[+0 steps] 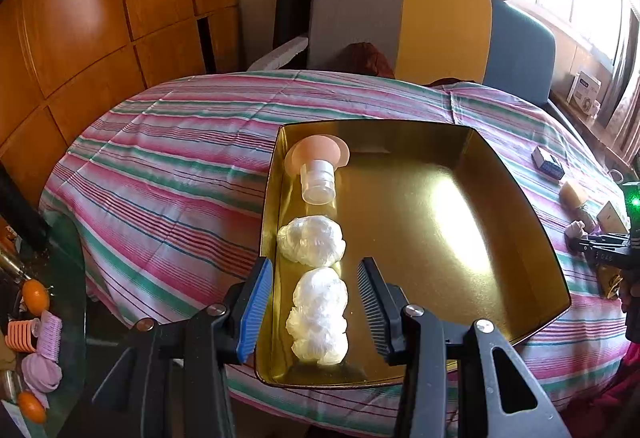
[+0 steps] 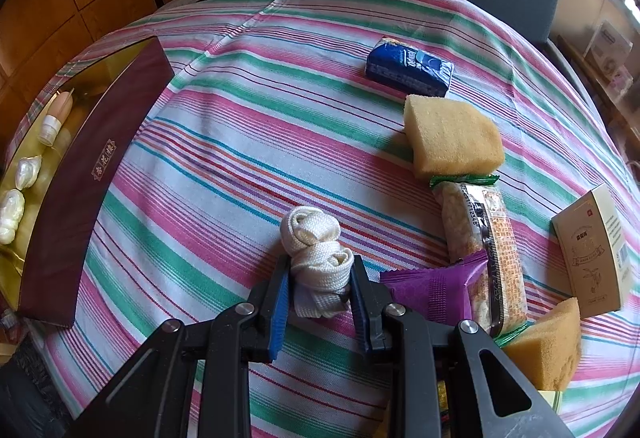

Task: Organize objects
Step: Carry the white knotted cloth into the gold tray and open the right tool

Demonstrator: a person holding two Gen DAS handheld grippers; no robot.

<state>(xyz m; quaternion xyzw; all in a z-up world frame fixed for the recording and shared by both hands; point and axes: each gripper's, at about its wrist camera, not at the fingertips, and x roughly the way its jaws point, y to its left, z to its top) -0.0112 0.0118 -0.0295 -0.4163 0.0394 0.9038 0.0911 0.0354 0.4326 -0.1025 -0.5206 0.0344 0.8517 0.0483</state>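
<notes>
While the cream woven strap bundle (image 2: 316, 262), knotted and lumpy, lies at lower centre on the striped desk (image 2: 224, 166) with its long axis running up the frame, the right claw (image 2: 318, 292) tilts steeply down, clamped on its near end, and the left claw (image 1: 316, 302) hangs apart over the gold tray (image 1: 440, 206).

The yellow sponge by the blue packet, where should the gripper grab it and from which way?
Probably from above, pinching the sponge across its two flat cut sides, near the middle. It lies flat on the striped cloth with its broad face up. Mind the near end: the snack bar's green wrapper touches it there, and the blue packet sits close behind.
</notes>
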